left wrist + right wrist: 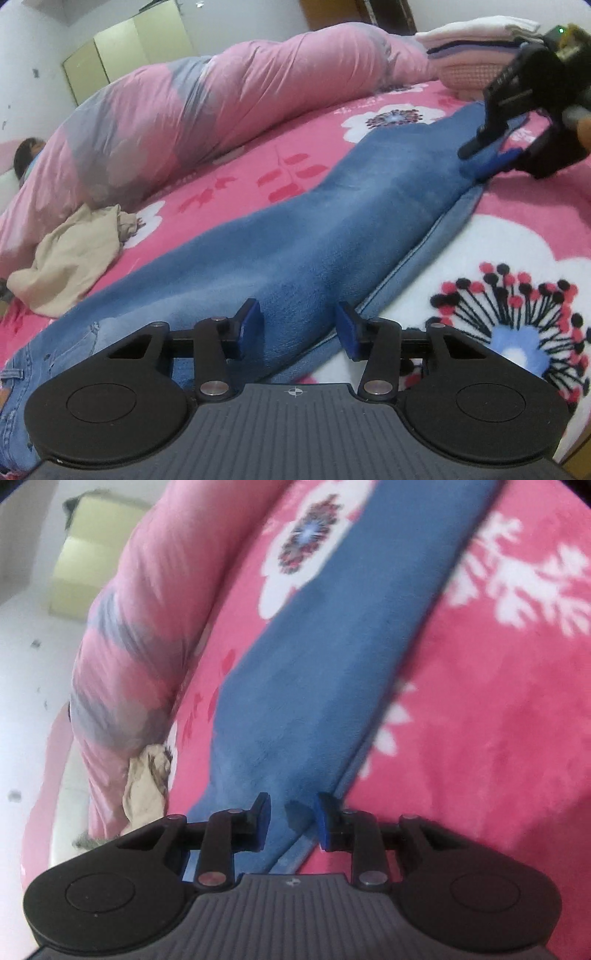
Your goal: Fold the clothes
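Observation:
Blue jeans (314,221) lie stretched out flat across the pink floral bedspread (517,229), waist at the lower left and leg ends at the upper right. My left gripper (298,325) hovers open over the upper leg part, its blue pads apart and the denim lying below them. At the far leg end my right gripper (487,155) sits low over the hem. In the right wrist view the right gripper (293,818) shows a gap between its pads, with the jeans (314,646) and their folded edge running under it, not pinched.
A rolled pink and grey duvet (184,110) lies along the far side of the bed. A crumpled beige garment (70,258) sits left of the jeans. A stack of folded clothes (476,48) rests at the back right. A person's head (27,155) shows at far left.

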`<state>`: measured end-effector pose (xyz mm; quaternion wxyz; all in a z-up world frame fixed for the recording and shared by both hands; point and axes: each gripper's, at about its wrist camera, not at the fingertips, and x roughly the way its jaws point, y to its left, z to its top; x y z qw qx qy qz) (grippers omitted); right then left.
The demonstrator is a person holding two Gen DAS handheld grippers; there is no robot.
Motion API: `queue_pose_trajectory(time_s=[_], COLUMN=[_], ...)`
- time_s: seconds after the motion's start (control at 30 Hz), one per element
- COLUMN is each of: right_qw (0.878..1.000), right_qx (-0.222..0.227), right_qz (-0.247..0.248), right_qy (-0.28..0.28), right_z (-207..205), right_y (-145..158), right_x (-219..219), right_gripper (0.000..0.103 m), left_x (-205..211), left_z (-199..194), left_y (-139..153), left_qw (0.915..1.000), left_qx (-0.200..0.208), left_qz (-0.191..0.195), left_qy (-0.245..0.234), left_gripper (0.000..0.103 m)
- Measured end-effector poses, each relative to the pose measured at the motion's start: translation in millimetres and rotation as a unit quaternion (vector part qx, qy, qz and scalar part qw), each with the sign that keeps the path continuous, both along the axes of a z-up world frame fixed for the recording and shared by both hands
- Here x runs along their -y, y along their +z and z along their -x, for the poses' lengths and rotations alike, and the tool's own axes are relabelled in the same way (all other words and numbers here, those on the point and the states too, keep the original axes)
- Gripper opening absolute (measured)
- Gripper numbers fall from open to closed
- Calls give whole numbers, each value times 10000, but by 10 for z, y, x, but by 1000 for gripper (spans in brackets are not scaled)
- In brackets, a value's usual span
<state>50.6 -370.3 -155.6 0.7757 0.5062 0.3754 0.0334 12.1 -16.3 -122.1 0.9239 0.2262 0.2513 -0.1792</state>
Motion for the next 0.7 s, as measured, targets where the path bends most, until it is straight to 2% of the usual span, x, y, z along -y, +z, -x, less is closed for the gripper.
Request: queue_pose_trajectory(time_s=[0.2, 0.37, 0.53, 0.7], right_qw=[9992, 9973, 9966, 9955], right_qx=[-203, -303, -179, -37], right_qz=[-245, -400, -415, -463], right_qy=[-242, -533, -690, -829], right_z=[61, 104, 132, 170], right_y=[-51, -127, -42, 22], right_x=[92, 153, 192, 212], right_gripper=[31, 31, 32, 32], left_x=[29, 55, 16, 1], left_z=[2, -27, -15, -5], left_y=[-33, -43, 13, 36], left_qw=[9997, 9995, 9997, 9995], left_qx=[135, 186, 225, 294], left_qz=[-199, -213, -38, 64], left_qy=[-71, -101, -52, -66], left_gripper=[48, 46, 30, 25])
